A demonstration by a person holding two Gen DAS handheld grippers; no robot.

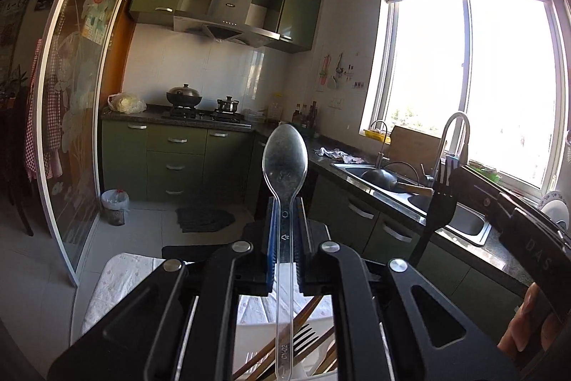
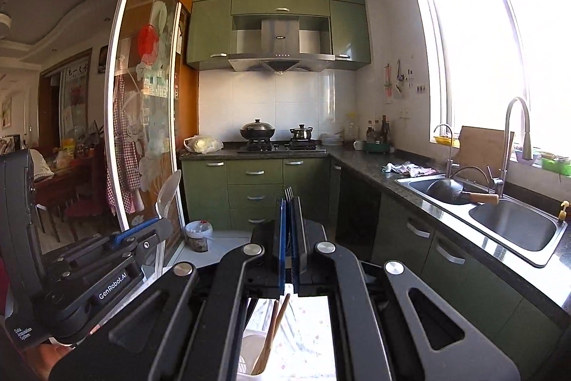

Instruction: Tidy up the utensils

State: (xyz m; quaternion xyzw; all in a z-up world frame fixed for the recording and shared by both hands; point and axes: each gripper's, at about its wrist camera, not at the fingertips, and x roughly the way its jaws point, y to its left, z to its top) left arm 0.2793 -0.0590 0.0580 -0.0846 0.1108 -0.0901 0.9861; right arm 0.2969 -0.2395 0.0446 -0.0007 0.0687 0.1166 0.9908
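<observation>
A kitchen with green cabinets (image 2: 255,188) fills both views, under a ceiling striped blue and cream. A dark stone counter (image 2: 371,166) runs along the back wall and turns the corner under a bright window (image 2: 499,52). On its back stretch a stove (image 2: 282,145) carries a black wok and a small pot, with a range hood (image 2: 282,49) above; a white plastic bag sits at the counter's left end. Bottles cluster in the counter's corner, and a crumpled cloth (image 2: 410,169) lies near its front edge beside the steel double sink (image 2: 510,224), where a dark pan with a wooden handle rests in the left basin. A tall curved tap (image 2: 514,138) stands behind the sink. A small bin (image 2: 198,234) stands on the tiled floor by a glass sliding door.

The left gripper (image 1: 285,227) has its fingers pinching a clear plastic spoon (image 1: 285,163) by the handle — the bowl stands upright above the fingertips, and the handle's tail runs back down below the pads. The right gripper (image 2: 289,227) has its fingers pressed nearly together on a black plastic fork (image 2: 288,192); only the tines peek above the fingertips in its own view, while the left view shows the fork (image 1: 440,199) upright against the sink. Below both grippers lies a white floral cloth and a white rack (image 1: 307,327) holding wooden chopsticks (image 2: 271,334) and another fork.
</observation>
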